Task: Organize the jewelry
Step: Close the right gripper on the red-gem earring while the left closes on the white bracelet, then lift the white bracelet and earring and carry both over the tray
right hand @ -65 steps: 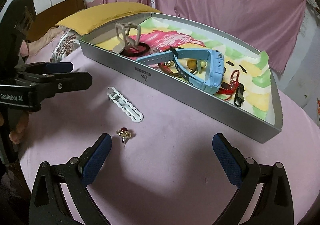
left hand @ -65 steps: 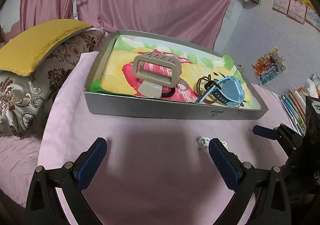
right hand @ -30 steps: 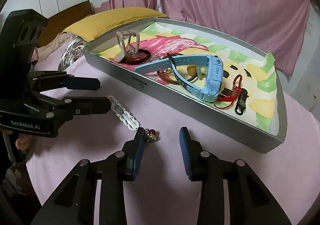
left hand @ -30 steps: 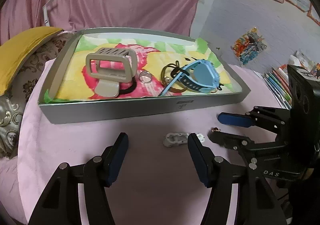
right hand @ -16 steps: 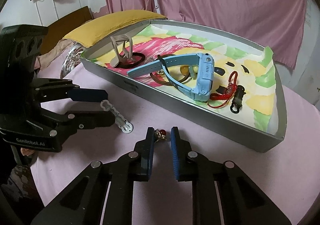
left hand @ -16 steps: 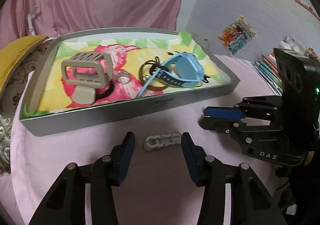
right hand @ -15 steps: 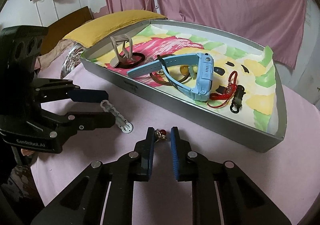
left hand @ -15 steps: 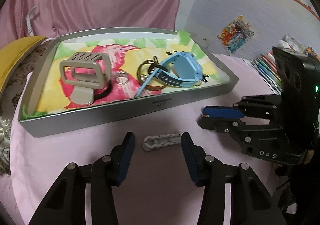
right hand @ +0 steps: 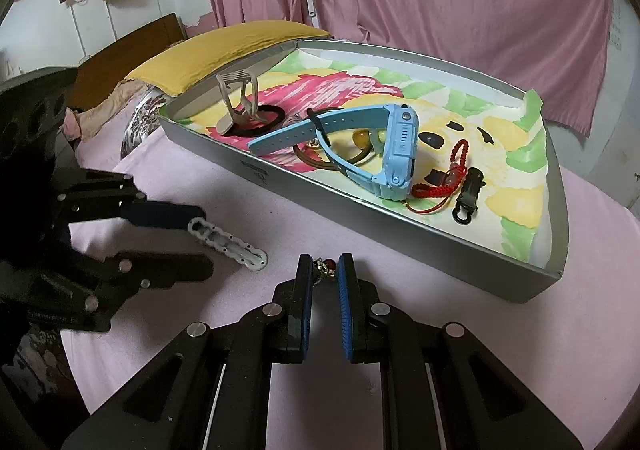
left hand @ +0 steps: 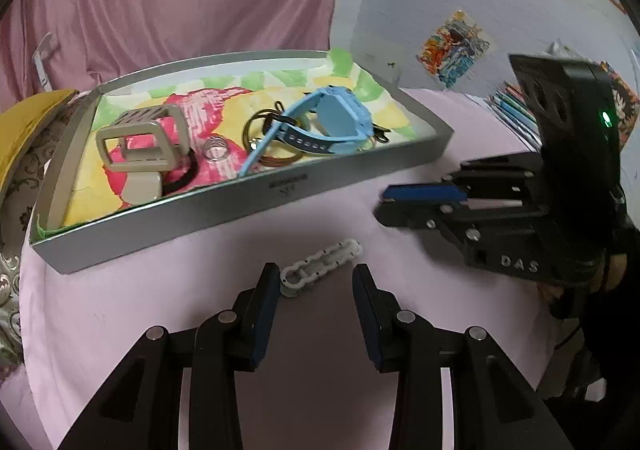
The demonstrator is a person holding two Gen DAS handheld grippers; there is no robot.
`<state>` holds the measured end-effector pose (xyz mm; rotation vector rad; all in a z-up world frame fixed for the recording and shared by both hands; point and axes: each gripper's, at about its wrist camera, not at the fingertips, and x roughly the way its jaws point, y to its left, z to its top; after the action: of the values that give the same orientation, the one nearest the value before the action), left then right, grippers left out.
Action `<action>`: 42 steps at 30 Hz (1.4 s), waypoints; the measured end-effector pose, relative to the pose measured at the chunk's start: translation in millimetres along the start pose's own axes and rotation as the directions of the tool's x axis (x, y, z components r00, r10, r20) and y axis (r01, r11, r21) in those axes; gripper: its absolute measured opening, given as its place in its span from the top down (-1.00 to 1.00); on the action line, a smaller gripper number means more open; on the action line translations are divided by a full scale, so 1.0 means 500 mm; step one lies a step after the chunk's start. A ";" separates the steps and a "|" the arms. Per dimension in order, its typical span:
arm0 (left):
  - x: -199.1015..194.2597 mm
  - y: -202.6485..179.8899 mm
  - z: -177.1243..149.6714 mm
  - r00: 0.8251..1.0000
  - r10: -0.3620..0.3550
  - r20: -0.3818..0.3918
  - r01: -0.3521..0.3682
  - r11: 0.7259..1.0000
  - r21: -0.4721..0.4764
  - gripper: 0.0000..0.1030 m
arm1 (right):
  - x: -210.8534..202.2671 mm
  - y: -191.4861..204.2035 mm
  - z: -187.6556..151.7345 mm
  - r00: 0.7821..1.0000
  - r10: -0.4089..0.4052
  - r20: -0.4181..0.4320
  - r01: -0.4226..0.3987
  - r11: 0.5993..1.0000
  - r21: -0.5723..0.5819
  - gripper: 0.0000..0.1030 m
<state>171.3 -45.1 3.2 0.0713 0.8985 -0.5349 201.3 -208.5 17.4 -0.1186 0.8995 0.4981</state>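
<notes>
A grey tray (left hand: pixel 248 205) with a colourful liner holds a blue watch (left hand: pixel 332 121), a beige hair claw (left hand: pixel 140 145), a ring (left hand: pixel 216 149) and a bracelet. A white hair clip (left hand: pixel 320 262) lies on the pink cloth; its near end sits between the fingers of my left gripper (left hand: pixel 314 282), which is partly open around it. My right gripper (right hand: pixel 325 270) is shut on a small red and gold earring (right hand: pixel 326 265) just above the cloth. The clip (right hand: pixel 228 244) and tray (right hand: pixel 400 226) also show in the right wrist view.
A yellow cushion (right hand: pixel 224 49) and patterned pillow lie left of the tray. A red lanyard with a black clasp (right hand: pixel 466 193) is in the tray's right end. Pink curtain behind. Books (left hand: pixel 516 109) at the far right.
My right gripper has closed on the earring and lifted a little. My left gripper has narrowed and moved in around the near end of the white clip.
</notes>
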 end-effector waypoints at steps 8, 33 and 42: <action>0.000 -0.017 -0.004 1.000 0.020 -0.008 -0.020 0.999 0.032 0.51 | 0.000 -0.002 -0.001 1.000 0.002 0.000 -0.002 1.000 0.002 0.79; -0.004 -0.027 -0.015 1.000 0.007 0.006 -0.007 1.000 -0.012 0.76 | -0.009 0.014 -0.009 1.000 -0.018 0.009 0.018 0.999 -0.028 0.81; -0.020 -0.033 -0.023 0.999 0.019 0.049 -0.018 0.999 -0.035 0.76 | -0.036 0.013 -0.017 0.997 -0.042 0.060 0.043 0.999 -0.009 0.82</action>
<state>150.3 -52.2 6.2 0.0347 0.8575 -0.5017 182.8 -212.2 26.7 -0.1315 0.8341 0.4644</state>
